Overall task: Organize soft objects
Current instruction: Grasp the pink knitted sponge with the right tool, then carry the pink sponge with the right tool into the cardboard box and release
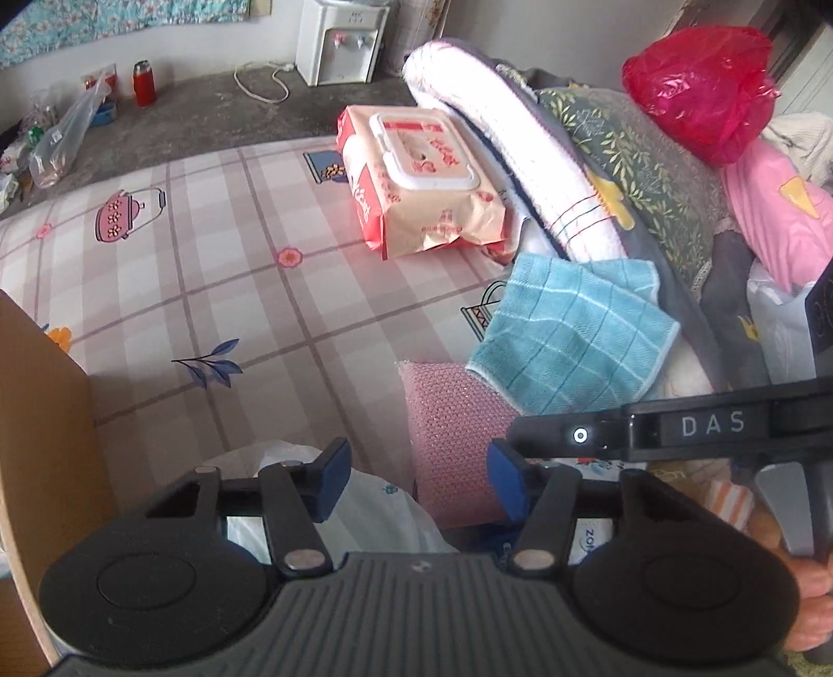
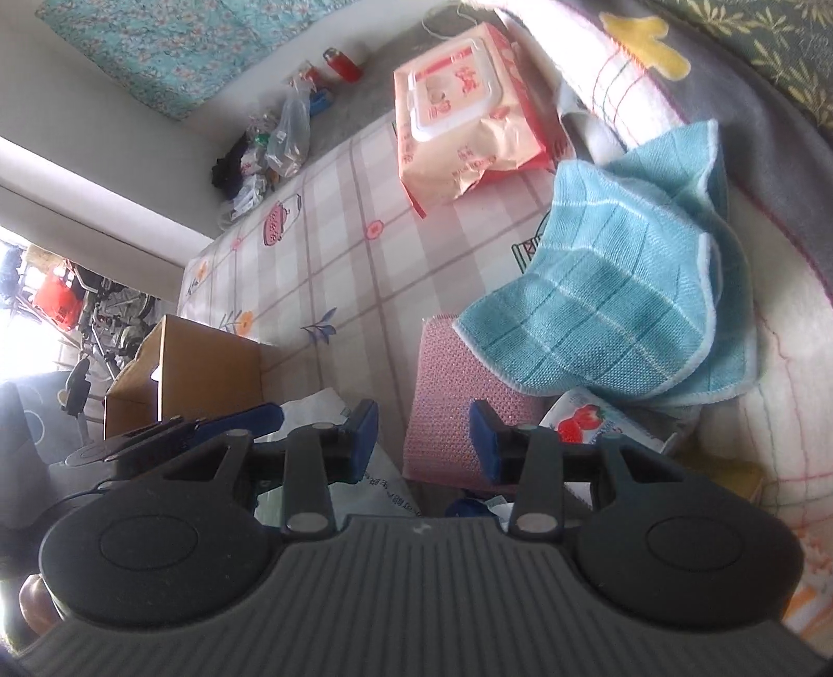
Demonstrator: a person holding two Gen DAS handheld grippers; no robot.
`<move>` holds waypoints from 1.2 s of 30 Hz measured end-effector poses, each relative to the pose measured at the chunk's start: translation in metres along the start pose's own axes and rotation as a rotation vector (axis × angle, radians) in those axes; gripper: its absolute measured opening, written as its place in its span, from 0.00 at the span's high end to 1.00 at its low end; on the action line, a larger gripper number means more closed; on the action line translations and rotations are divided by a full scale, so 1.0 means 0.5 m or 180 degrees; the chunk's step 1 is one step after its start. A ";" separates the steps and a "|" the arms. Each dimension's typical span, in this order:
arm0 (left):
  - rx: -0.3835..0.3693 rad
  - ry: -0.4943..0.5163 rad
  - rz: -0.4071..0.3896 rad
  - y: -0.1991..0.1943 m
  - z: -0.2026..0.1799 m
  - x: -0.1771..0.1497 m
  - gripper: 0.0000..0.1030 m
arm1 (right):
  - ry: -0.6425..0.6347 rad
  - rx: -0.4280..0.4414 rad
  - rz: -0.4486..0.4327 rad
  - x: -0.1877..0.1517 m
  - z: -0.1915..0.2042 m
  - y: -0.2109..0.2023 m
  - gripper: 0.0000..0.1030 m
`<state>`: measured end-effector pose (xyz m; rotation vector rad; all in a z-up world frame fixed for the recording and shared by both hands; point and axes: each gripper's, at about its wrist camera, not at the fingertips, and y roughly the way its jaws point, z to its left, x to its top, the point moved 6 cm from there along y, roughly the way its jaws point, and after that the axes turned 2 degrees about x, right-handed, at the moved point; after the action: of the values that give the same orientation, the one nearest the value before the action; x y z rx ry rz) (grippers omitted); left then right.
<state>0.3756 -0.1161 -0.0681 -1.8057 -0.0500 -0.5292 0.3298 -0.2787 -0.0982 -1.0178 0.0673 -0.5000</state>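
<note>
My fingers hang apart and empty over the pink sponge (image 2: pixel 458 411) on the bed (image 1: pixel 208 291), at six o'clock of the limp, light blue cloth (image 2: pixel 614 307); I'd pinch its free hem.

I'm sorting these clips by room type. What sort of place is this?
Most likely a bedroom in a home. The work surface is a bed with a plaid printed sheet, folded blankets are piled along one side, and a small water dispenser stands on the floor by the wall.
</note>
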 end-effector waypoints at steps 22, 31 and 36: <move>0.0046 -0.0205 0.0532 0.142 0.003 0.035 0.39 | 0.0386 -0.0037 0.0356 0.061 -0.091 0.161 0.60; 0.0041 -0.0309 0.0404 0.107 0.003 0.039 0.40 | 0.0508 0.0086 0.0207 0.058 -0.082 0.151 0.63; 0.0001 -0.0260 0.0192 0.030 0.000 0.040 0.41 | 0.0441 0.0180 0.0107 0.056 -0.044 0.111 0.63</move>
<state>0.3982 -0.1253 -0.0739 -1.8221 -0.0515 -0.4127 0.3691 -0.2848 -0.1510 -0.9246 0.1925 -0.5386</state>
